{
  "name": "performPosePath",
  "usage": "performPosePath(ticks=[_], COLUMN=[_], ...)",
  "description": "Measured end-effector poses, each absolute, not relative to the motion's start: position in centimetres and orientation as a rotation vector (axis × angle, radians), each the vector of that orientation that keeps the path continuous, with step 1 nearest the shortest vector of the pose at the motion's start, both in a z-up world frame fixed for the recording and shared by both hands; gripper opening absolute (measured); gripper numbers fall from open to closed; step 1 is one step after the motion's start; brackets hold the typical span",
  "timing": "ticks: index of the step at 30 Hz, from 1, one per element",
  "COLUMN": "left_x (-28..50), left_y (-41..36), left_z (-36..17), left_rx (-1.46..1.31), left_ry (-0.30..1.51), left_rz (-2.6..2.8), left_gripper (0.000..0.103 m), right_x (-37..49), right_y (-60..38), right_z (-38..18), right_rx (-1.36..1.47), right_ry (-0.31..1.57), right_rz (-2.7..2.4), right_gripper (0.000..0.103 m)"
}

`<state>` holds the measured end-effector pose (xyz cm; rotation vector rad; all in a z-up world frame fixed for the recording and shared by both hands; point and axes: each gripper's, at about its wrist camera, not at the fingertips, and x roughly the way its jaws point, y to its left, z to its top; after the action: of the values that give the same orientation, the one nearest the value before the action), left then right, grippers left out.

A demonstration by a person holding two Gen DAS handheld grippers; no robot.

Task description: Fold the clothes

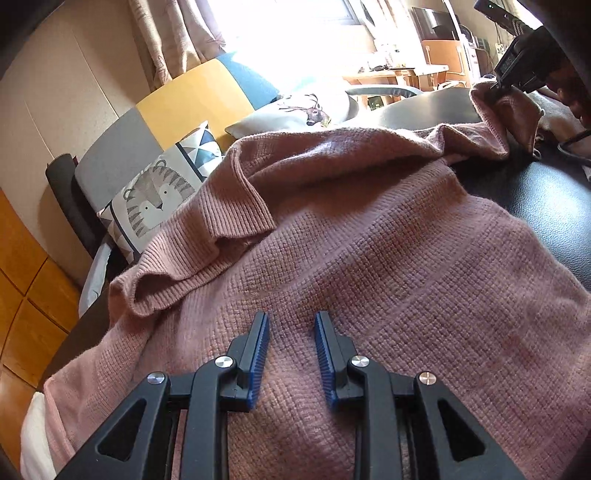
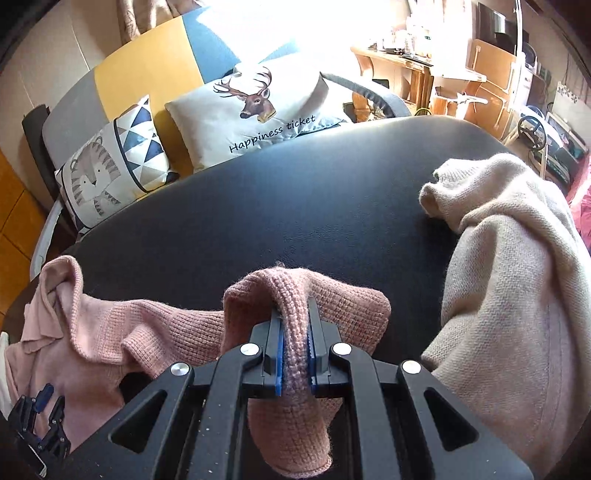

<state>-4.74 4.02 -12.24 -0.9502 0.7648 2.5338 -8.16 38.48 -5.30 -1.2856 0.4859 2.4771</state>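
Pink waffle-knit sweater (image 1: 369, 240), one bunched fold pinched in right tool (image 2: 294, 314), left tool (image 1: 291, 321) narrowly parted above

The deer cushion (image 2: 258, 110) reads "Happiness ticket" beneath the stag; white lettering on the right claw (image 1: 496, 85) is probably unreadable.

Strong daylight enters from the window (image 1: 291, 22) ahead of me and overexposes it to white; my sweater (image 1: 369, 258) is evenly lit and sharp; fisheye curvature bends both views; corners vignette to black.
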Motion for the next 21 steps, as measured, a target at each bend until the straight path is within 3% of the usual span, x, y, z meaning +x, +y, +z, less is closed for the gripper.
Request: performPosePath(ticks=[14, 21], left_x=[-5.0, -5.1], left_y=[2.6, 2.3], left_z=[-12.4, -12.4], left_rx=[-0.989, -0.997], left_ry=[0.675, 0.647], left_rz=[2.532, 2.532], left_gripper=[0.026, 0.027], right_x=[-8.6, -9.3], right_y=[40.5, 41.9], right_z=[-0.3, 0.9], right_rx=[-1.23, -1.239], right_ry=[0.331, 0.35], right_rz=[2.463, 2.448], right_gripper=[0.01, 0.01])
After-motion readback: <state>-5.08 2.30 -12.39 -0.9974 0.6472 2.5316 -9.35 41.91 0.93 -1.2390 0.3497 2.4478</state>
